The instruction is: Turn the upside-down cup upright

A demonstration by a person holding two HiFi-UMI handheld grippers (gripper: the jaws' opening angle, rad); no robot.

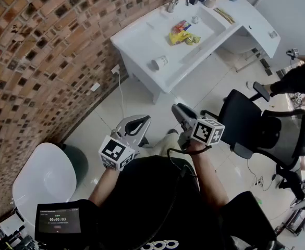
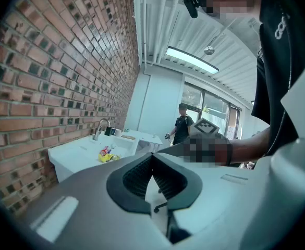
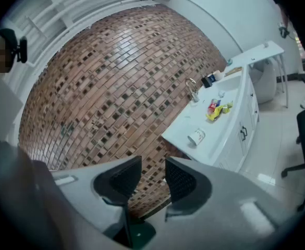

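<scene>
Cup (image 1: 160, 62) sits on the counter (image 1: 136, 39), near its front edge, left of the counter's basin. Snack packets (image 1: 182, 34) lie in that basin; faucet (image 1: 174, 2) stands at the counter's back. Both tools are held well short of the counter. Left tool (image 2: 152, 156): jaw tips meet, nothing held. Right tool (image 3: 152, 175): jaws partly apart, empty. Office chair (image 1: 251, 121) stands off the counter's front, beside the right tool.

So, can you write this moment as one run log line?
stage: reach not begun | cup: on white counter, untouched | left hand-held gripper: shut, empty | right hand-held gripper: open, empty
</scene>
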